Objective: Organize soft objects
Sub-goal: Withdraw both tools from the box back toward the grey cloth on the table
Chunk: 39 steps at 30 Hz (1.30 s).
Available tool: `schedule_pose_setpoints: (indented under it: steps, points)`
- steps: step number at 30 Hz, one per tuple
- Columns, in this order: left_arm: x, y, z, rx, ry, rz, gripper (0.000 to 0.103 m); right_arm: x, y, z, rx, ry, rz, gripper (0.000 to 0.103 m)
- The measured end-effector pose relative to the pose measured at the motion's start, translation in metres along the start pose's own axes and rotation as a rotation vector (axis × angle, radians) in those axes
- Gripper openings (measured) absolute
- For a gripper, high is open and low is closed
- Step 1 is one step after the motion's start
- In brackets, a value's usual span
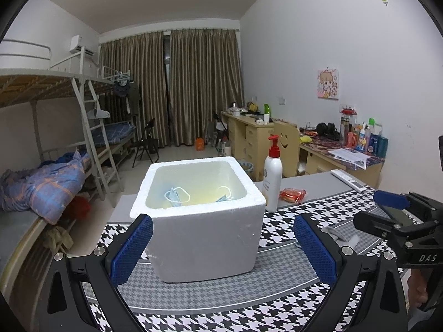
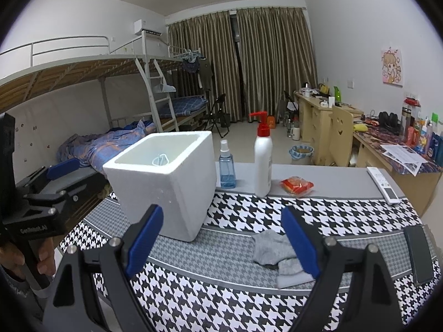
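A white foam box (image 1: 205,238) stands on the houndstooth cloth (image 1: 290,307), with light blue face masks (image 1: 177,195) lying in its bottom. My left gripper (image 1: 221,221) is open just in front of the box, its blue pads (image 1: 138,246) level with the box's two sides and not pressing it. A grey sock (image 2: 272,249) lies crumpled on the cloth to the right of the box. My right gripper (image 2: 221,213) is open above the cloth, with the sock beside its right finger. Nothing is held by either gripper.
Behind the box stand a white pump bottle (image 2: 263,160) and a blue spray bottle (image 2: 227,167). A red packet (image 2: 297,185) and a white remote (image 2: 383,184) lie on the grey table strip. A black phone (image 2: 419,254) lies at the right edge.
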<state>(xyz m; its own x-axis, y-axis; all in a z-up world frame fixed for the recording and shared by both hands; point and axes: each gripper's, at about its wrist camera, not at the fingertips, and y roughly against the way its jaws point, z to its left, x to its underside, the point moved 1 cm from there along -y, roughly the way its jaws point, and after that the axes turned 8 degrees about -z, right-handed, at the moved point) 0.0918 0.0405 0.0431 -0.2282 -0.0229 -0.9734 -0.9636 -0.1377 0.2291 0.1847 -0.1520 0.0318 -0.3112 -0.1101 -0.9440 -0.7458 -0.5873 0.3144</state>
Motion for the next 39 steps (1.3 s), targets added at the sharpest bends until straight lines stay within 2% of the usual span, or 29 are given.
schedule_pose_setpoints:
  steps: [7, 19, 33, 39]
  points:
    - [0.012, 0.005, -0.01, -0.007, 0.002, -0.039, 0.102, 0.009, 0.0, -0.002, 0.019, 0.008, 0.009, 0.09]
    - [0.026, -0.01, -0.026, 0.059, 0.031, -0.003, 0.102, 0.017, 0.005, -0.02, 0.07, 0.006, 0.015, 0.09]
    - [0.032, -0.036, -0.067, 0.176, 0.001, 0.064, 0.102, 0.034, 0.014, -0.058, 0.163, -0.031, 0.053, 0.09]
    - [0.035, -0.046, -0.084, 0.199, -0.024, 0.094, 0.102, 0.041, 0.017, -0.074, 0.196, -0.036, 0.067, 0.09]
